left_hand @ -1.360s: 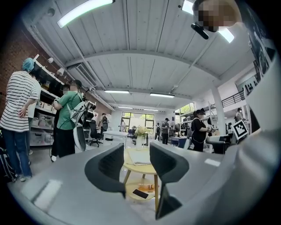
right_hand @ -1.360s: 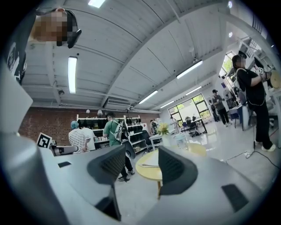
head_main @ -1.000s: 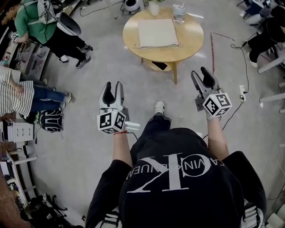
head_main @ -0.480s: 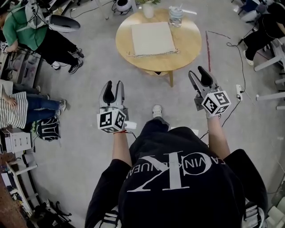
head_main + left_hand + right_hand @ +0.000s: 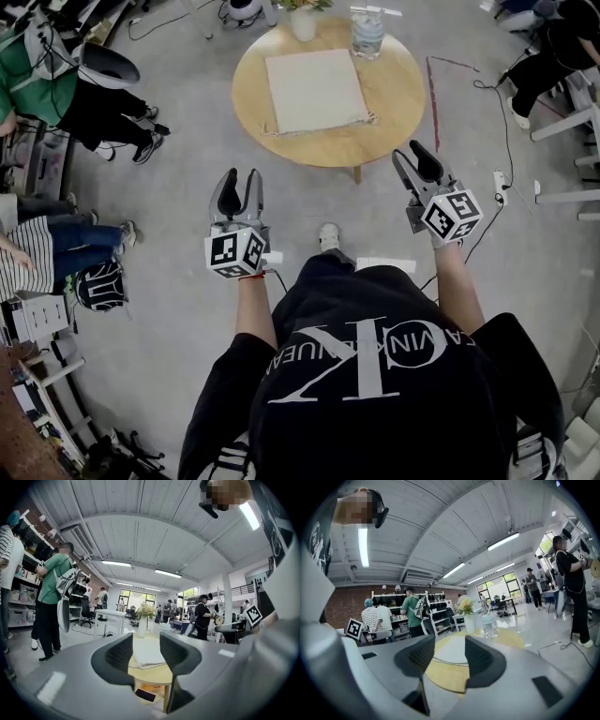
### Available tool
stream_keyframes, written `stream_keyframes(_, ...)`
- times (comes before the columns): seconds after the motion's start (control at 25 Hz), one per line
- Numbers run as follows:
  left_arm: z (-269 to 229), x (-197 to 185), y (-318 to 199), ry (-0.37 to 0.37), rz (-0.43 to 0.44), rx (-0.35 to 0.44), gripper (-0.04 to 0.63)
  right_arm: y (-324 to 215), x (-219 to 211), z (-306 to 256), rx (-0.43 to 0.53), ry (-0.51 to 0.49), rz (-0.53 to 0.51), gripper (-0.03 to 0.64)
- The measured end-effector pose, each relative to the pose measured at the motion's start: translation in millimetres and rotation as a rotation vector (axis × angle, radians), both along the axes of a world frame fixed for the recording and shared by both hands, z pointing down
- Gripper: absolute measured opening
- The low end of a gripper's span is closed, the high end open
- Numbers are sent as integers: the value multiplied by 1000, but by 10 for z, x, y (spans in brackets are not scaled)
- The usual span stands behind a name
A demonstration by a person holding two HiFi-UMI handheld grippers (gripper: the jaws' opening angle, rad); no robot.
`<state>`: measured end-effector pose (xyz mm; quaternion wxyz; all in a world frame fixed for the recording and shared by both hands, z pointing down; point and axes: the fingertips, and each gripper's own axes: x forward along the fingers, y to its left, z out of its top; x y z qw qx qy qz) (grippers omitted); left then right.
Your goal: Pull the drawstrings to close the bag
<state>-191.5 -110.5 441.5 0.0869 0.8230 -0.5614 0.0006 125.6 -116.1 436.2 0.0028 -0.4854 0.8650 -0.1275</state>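
Note:
A flat beige drawstring bag (image 5: 314,91) lies on a round wooden table (image 5: 394,103) ahead of me. My left gripper (image 5: 236,183) hangs over the floor, short of the table's near edge, open with nothing between its jaws. My right gripper (image 5: 412,155) is open and empty too, close to the table's near right rim. In the left gripper view the bag (image 5: 145,660) and the table (image 5: 152,676) show through the gap between the jaws. The right gripper view frames the bag (image 5: 449,654) on the table (image 5: 443,679) the same way.
A white vase with flowers (image 5: 303,21) and a glass jar (image 5: 367,36) stand at the table's far edge. A phone (image 5: 145,695) lies on a shelf under the tabletop. People (image 5: 56,75) are at the left. Cables and a power strip (image 5: 500,183) lie on the floor at the right.
Both grippers have moved forward toward the table, which now sits closer in the head view. Their jaws stay as wide as before and empty.

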Motion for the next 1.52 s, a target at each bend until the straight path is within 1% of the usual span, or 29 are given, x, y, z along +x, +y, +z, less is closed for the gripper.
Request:
stream_keyframes(0.28, 227, 71, -501, 4, 47, -50, 169, -364, -73, 218, -70, 28, -10, 200)
stream_keyframes(0.48, 495, 179, -742, 14, 91, -104, 169, -517, -125, 445, -148, 60, -35, 195)
stream_keyframes(0.64, 732, 260, -892, -33, 144, -138, 169, -605, -179, 679, -199, 81, -62, 195)
stream_keyframes(0.76, 878, 268, -966, -64, 166, -167, 169, -655, -252, 895, -236, 144, -100, 195)
stream_keyframes(0.88, 1023, 249, -972, -77, 160, -208, 169, -721, -258, 1067, -267, 203, -130, 195)
stream_keyframes(0.96, 1070, 261, -985, -86, 155, -228, 169, -808, -236, 1132, -277, 247, -154, 195)
stream_keyframes(1.12, 1106, 386, -1068, -111, 157, -244, 169, -1049, -163, 1240, -283, 365, -219, 195)
stream_keyframes(1.24, 1156, 449, -1151, -111, 142, -262, 169, -1239, -95, 1356, -306, 426, -250, 195)
stream_keyframes(1.36, 1153, 504, -1268, -109, 121, -267, 169, -1405, -44, 1515, -352, 487, -284, 195)
stream_keyframes(1.52, 1140, 636, -1353, -93, 114, -263, 169, -1496, -37, 1720, -416, 551, -394, 195)
